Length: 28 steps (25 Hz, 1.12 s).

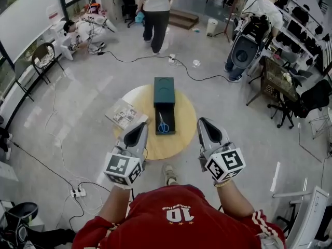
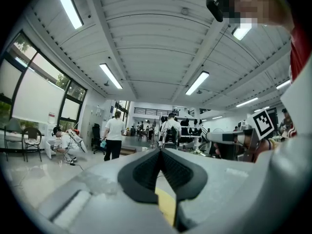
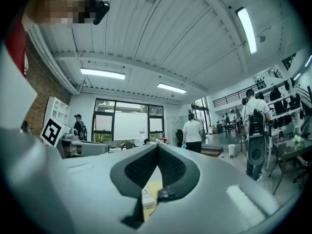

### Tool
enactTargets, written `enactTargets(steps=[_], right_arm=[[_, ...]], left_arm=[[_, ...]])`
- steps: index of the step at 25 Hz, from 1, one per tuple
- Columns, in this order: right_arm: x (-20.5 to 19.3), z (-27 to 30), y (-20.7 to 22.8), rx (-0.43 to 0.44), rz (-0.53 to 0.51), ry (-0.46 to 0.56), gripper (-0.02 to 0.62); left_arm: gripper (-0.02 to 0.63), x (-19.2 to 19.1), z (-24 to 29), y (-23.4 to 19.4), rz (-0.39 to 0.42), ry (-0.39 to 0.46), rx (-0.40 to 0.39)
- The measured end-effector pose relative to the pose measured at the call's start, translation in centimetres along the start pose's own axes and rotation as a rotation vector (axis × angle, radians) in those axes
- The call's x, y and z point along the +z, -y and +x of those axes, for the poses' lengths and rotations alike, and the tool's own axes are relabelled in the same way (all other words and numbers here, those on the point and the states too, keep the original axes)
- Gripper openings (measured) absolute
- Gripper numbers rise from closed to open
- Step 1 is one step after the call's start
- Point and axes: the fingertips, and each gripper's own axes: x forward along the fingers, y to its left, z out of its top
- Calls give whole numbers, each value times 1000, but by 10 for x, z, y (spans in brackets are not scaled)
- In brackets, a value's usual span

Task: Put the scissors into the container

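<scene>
A dark teal container [image 1: 164, 90] stands on the round wooden table [image 1: 184, 131], with its drawer [image 1: 171, 119] pulled out toward me. The blue-handled scissors [image 1: 163, 125] lie inside that drawer. My left gripper [image 1: 141, 125] hovers over the table's left front edge, left of the drawer, jaws shut on nothing. My right gripper [image 1: 202, 121] is held at the table's right edge, also shut and empty. Both gripper views point up at the ceiling and room; the left gripper [image 2: 160, 150] and right gripper [image 3: 157, 146] show their pads meeting at the tip.
A booklet [image 1: 126, 114] lies on the table's left side. Cables [image 1: 129, 60] and a power strip [image 1: 78, 192] run over the floor. A person [image 1: 155, 9] stands beyond the table, another person [image 1: 83, 30] crouches at the far left, and chairs [image 1: 44, 58] line the room's edges.
</scene>
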Motion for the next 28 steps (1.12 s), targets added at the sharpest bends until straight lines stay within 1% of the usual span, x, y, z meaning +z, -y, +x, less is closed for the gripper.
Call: enactTargets(steps=[6, 11, 19, 28], right_arm=[[-2, -5, 1, -35, -11, -8, -12], [-4, -7, 0, -40, -11, -8, -12], [-2, -13, 2, -52, -6, 0, -12], [-3, -10, -4, -40, -2, 3, -12]], left_arm=[[2, 2, -6, -9, -2, 10, 37], [2, 3, -9, -17, -17, 18, 58], [2, 5, -12, -15, -14, 18, 56], [2, -1, -13, -16, -12, 5, 52]])
